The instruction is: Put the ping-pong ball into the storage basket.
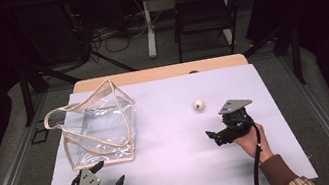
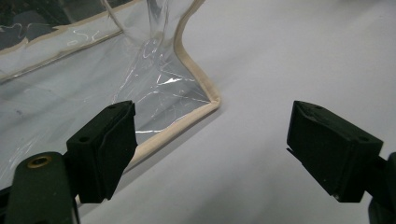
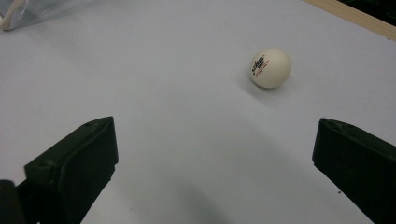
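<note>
Right gripper [image 1: 213, 137]: one, hand-held at the near right of the table, jaws spread wide and empty. It points toward the ball, which lies just beyond its jaws, apart from them.

Ball [image 3: 270, 68]: one, white, printed logo on its side, a table-tennis ball by the look of it. It rests on the white sheet at the right of centre, farther from the person than the right gripper, touching nothing.

Left gripper [image 1: 110, 175]: one, hand-held at the near left edge, jaws parted and empty. Its left jaw stands close to the near corner of the bag; contact cannot be told.

Bag [image 1: 102, 125]: one, clear plastic with cream edging and a looped handle, standing slumped at the left, well apart from the ball. Nothing visible inside.

White sheet [image 1: 180, 171]: one, covering the table top.

Progress, as judged: early. The work looks like putting the ball in the bag. Nothing is gripped yet; grasping the ball, carrying it left and steadying the bag all remain.
</note>
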`<state>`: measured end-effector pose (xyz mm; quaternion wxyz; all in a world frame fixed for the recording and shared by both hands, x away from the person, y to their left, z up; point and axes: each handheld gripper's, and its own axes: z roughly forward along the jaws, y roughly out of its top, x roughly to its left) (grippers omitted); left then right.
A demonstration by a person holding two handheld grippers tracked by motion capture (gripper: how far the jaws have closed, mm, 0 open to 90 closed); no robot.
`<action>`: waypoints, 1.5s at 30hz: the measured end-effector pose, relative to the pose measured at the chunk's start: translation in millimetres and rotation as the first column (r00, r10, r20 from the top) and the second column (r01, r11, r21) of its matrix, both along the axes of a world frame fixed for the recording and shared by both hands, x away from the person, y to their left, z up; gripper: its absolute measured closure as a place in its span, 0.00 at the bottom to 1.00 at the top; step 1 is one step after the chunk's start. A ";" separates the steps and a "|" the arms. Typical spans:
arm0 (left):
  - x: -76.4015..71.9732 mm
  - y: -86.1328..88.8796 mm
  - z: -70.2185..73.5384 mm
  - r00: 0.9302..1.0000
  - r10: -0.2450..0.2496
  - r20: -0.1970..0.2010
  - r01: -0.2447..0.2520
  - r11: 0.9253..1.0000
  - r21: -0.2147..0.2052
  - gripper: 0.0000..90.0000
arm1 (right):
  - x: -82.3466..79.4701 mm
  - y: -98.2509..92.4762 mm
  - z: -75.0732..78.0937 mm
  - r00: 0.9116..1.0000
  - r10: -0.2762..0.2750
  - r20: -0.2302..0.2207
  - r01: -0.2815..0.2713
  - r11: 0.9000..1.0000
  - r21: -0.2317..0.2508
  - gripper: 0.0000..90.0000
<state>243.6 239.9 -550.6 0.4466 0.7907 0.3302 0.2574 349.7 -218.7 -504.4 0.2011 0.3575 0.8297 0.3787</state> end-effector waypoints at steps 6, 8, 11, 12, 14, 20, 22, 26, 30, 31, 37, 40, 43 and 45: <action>0.1 -0.1 -0.1 1.000 -0.002 -0.001 0.002 1.000 -0.002 0.18 | 6.6 2.6 -0.7 1.000 0.000 -0.007 0.000 1.000 -0.005 0.00; 0.0 0.0 0.0 1.000 -0.001 0.000 0.001 1.000 0.000 0.18 | 9.0 3.5 -0.8 1.000 0.000 -0.006 0.000 1.000 -0.005 0.00; 0.0 0.1 0.0 1.000 -0.001 0.000 0.001 1.000 -0.001 0.18 | 11.1 4.3 -0.5 1.000 0.000 -0.011 0.000 1.000 -0.005 0.00; 0.0 -0.1 0.1 1.000 0.000 -0.001 0.000 1.000 0.001 0.18 | 13.4 5.4 -1.1 1.000 -0.004 -0.013 0.004 1.000 -0.002 0.00; 0.1 -0.2 0.1 1.000 -0.001 0.000 0.001 1.000 0.002 0.18 | 15.7 5.8 -1.2 1.000 -0.004 -0.013 0.004 1.000 -0.003 0.00; 0.2 -0.1 0.0 1.000 -0.002 0.000 0.002 1.000 -0.002 0.18 | 21.9 7.9 -0.3 1.000 -0.009 -0.017 0.009 1.000 -0.004 0.00; 0.1 -0.2 0.0 1.000 -0.001 0.001 0.001 1.000 -0.001 0.18 | 23.2 7.9 0.1 1.000 -0.007 -0.018 0.007 1.000 -0.008 0.00; 0.1 0.2 0.0 1.000 -0.002 0.003 0.002 1.000 -0.001 0.18 | 28.9 10.6 -0.3 1.000 -0.011 -0.022 0.011 1.000 -0.009 0.00; 0.0 0.4 0.2 1.000 -0.002 0.002 0.002 1.000 0.001 0.18 | 33.1 12.9 -0.6 1.000 -0.010 -0.022 0.009 1.000 -0.010 0.00; 0.0 0.5 0.3 1.000 -0.003 0.002 0.003 1.000 0.002 0.18 | 34.0 13.7 -0.9 1.000 -0.013 -0.024 0.013 1.000 -0.006 0.00; -0.2 0.5 0.3 1.000 -0.003 0.007 0.003 1.000 0.001 0.18 | 41.3 15.4 -2.9 0.999 -0.019 -0.033 0.018 1.000 -0.007 0.00; -0.3 0.5 0.4 1.000 -0.004 0.006 0.004 1.000 0.001 0.18 | 45.4 15.5 -3.5 0.999 -0.024 -0.039 0.024 1.000 -0.011 0.00; -0.2 0.6 0.3 1.000 -0.003 0.006 0.003 1.000 0.000 0.18 | 49.3 16.2 -5.6 0.998 -0.031 -0.046 0.031 1.000 -0.004 0.00; -0.2 0.6 0.2 1.000 -0.004 0.005 0.004 1.000 0.001 0.18 | 51.9 16.7 -7.3 0.998 -0.031 -0.050 0.031 0.999 -0.006 0.00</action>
